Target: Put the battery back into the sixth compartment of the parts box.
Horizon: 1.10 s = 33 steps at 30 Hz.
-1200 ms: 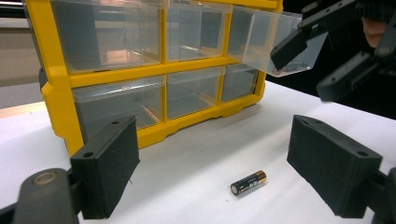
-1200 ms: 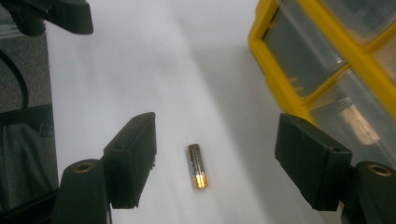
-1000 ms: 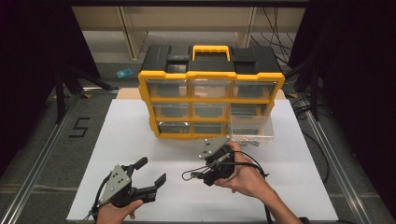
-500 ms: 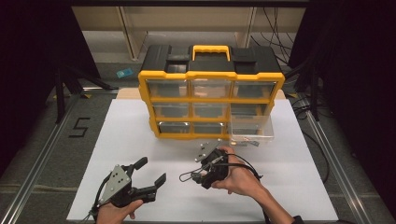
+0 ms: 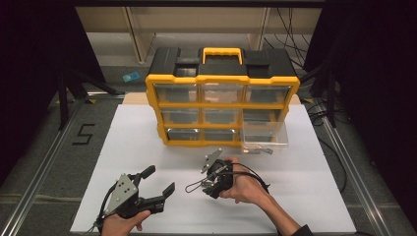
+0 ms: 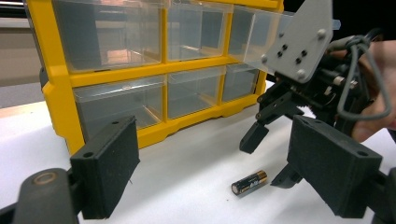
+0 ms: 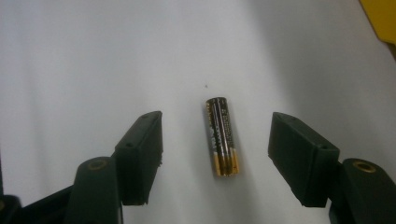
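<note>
Straddling the battery (image 7: 221,136) lying on the white desk (image 7: 70,56) at frame centre, the right gripper (image 7: 215,158) has just been closing yet nothing is gripped, so pickup and stowing in the pulled-out drawer (image 5: 264,138) are judged outstanding, while the left gripper (image 5: 158,182) is held open and empty.

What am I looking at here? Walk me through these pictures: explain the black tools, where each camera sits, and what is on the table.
A person holds a hand tool with two black fingers in each hand. The high view looks down on the white table. It shows the left gripper, open and idle, and the right gripper. The other two cameras ride on the tools. The right gripper view shows its fingers on either side of a battery lying on the table; they have just been closing but do not touch it. Behind stands a yellow drawer cabinet, one clear drawer pulled out.
</note>
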Each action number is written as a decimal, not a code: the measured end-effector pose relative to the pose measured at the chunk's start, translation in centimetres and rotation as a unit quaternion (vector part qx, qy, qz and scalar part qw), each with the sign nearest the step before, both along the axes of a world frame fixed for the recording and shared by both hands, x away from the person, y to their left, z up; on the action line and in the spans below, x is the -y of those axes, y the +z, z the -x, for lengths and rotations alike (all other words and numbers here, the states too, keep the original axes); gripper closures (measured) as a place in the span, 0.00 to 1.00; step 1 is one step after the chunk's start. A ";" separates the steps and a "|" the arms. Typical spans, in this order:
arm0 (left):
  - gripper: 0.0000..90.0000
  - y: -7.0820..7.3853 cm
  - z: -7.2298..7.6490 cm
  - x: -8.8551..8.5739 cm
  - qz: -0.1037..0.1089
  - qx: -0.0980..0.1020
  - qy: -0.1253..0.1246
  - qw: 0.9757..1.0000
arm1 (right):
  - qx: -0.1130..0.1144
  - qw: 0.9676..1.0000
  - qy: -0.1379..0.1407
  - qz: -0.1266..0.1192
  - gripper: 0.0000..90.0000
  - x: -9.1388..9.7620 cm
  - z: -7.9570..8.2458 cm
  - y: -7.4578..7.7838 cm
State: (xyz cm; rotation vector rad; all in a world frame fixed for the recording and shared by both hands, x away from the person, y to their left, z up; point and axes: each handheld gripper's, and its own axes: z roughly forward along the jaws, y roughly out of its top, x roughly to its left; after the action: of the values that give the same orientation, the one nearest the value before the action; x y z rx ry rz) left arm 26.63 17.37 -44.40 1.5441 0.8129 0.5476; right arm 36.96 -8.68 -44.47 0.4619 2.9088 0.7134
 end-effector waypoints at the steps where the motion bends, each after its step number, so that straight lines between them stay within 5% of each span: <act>1: 0.18 0.0 0.0 0.0 0.000 0.000 0.000 1.000 | 0.000 1.000 0.002 0.002 0.42 -0.1 -0.1 -0.1; 20: 0.18 0.0 0.0 0.0 0.000 0.000 0.000 1.000 | -0.025 0.999 0.009 0.024 0.67 -0.4 -1.1 -1.3; 33: 0.18 0.0 -0.1 0.0 0.006 0.003 -0.003 1.000 | -0.021 0.998 0.011 0.058 0.85 -0.9 -1.2 -1.8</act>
State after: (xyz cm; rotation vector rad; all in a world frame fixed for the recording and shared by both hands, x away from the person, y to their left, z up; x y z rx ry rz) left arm 26.70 17.35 -44.44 1.5334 0.8048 0.5413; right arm 38.12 -7.77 -46.31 0.4381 2.9783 0.5394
